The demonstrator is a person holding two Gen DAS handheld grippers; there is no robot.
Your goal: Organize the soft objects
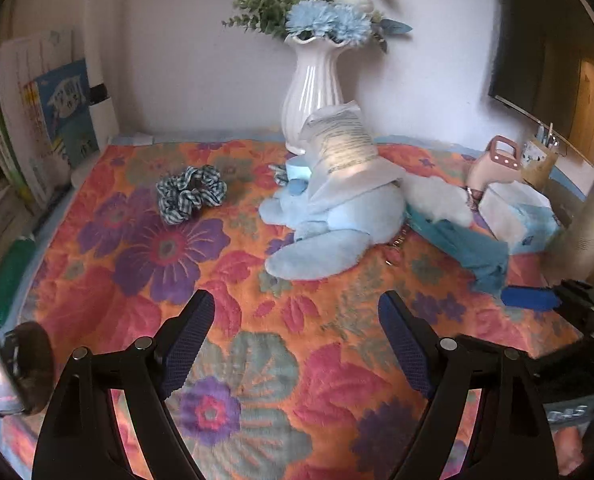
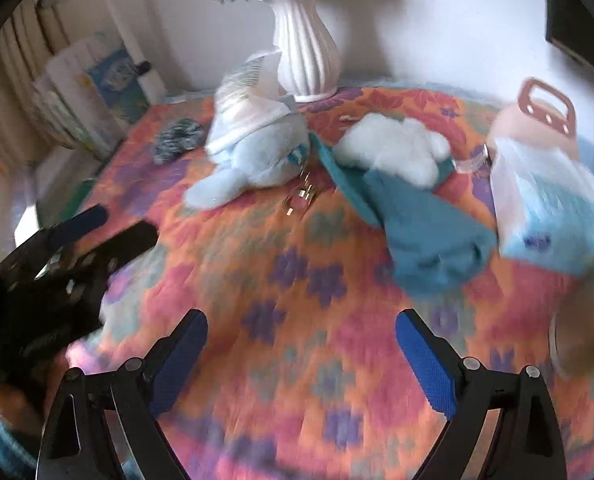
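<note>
Both grippers, left (image 1: 297,320) and right (image 2: 301,344), gape empty above the cloth (image 1: 297,360), plush (image 1: 329,216) ahead of them.

The left gripper (image 1: 297,312) had black plastic arms with round silver pivot screws near the base of each finger; its fingers (image 1: 189,344) wore dark navy, finely textured pads; the right gripper (image 2: 301,332) was built alike, its pads (image 2: 425,356) a brighter blue; a blue knitted sleeve (image 2: 11,446) showed at the right view's lower left corner
</note>
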